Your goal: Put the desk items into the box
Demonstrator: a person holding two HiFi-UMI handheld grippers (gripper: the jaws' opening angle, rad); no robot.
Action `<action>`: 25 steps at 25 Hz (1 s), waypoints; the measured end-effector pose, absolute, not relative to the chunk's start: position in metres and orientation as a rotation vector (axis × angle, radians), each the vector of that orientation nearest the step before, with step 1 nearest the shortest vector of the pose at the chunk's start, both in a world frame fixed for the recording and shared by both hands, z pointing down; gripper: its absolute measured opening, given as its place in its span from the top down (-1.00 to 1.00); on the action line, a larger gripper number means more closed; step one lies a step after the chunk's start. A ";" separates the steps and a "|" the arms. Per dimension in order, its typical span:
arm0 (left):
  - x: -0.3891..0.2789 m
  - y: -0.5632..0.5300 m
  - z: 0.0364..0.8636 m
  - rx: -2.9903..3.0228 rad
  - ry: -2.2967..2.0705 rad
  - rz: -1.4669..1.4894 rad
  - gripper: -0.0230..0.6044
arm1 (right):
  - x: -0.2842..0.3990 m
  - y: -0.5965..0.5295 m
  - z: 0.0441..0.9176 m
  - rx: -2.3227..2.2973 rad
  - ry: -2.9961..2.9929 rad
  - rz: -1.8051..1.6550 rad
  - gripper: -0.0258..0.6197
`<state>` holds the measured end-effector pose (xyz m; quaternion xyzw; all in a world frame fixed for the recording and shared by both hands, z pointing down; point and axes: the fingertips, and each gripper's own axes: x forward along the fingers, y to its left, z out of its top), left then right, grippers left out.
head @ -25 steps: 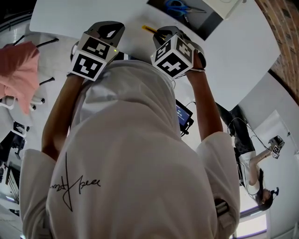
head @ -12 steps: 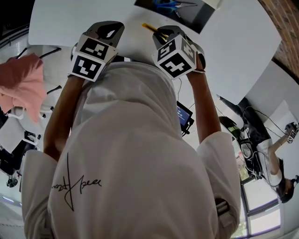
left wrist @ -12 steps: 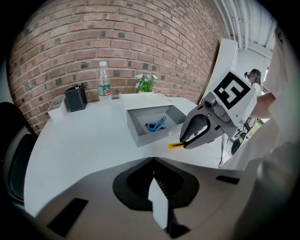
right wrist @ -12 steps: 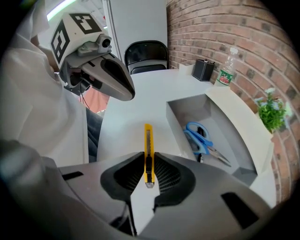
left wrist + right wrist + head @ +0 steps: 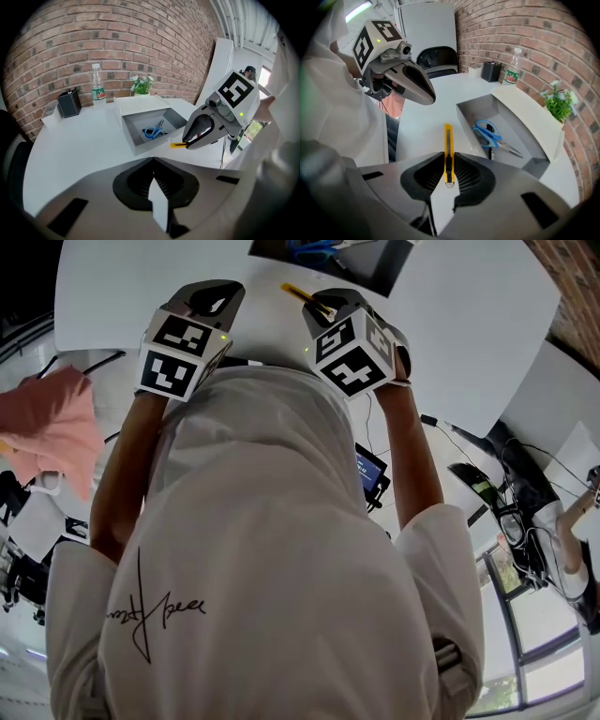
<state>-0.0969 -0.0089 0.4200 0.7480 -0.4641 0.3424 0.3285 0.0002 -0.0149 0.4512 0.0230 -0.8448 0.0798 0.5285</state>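
My right gripper (image 5: 448, 164) is clamping a yellow utility knife (image 5: 448, 139). Its jaws are closing on the knife's near end, with only the thickness of the handle parting them. The rest of the knife is sticking out ahead of the jaws. Its long axis is running straight up the middle of the right gripper view, in line with the jaws, and the far end is pointing away from me over the white desk (image 5: 423, 117).

My left gripper (image 5: 153, 168) is holding nothing, and its jaws are pressing together edge to edge (no gap showing in its own view). It is hanging over the desk at the lower middle of that frame.

The open grey box (image 5: 513, 119) is sitting on the desk just right of the knife in the right gripper view. A pair of blue-handled scissors (image 5: 497, 139) is lying inside it on the floor of the box. From the left gripper view, the knife is pointing toward the left of the frame. Its free end is hovering just in front of the box's near wall, outside the box.

Toward the upper right of the right gripper view, a water bottle (image 5: 514, 63) and a black holder (image 5: 491, 71) are standing by the brick wall.
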 end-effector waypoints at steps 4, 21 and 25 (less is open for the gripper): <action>-0.091 -0.021 0.417 1.989 -1.202 0.888 0.91 | 0.003 -0.022 0.444 0.095 -2.027 0.201 0.67; -0.081 -0.040 0.416 2.048 -1.157 0.884 0.91 | 0.008 -0.041 0.433 0.194 -2.043 0.229 0.67; -0.077 -0.046 0.413 2.063 -1.154 0.883 0.91 | 0.008 -0.047 0.430 0.202 -2.047 0.224 0.67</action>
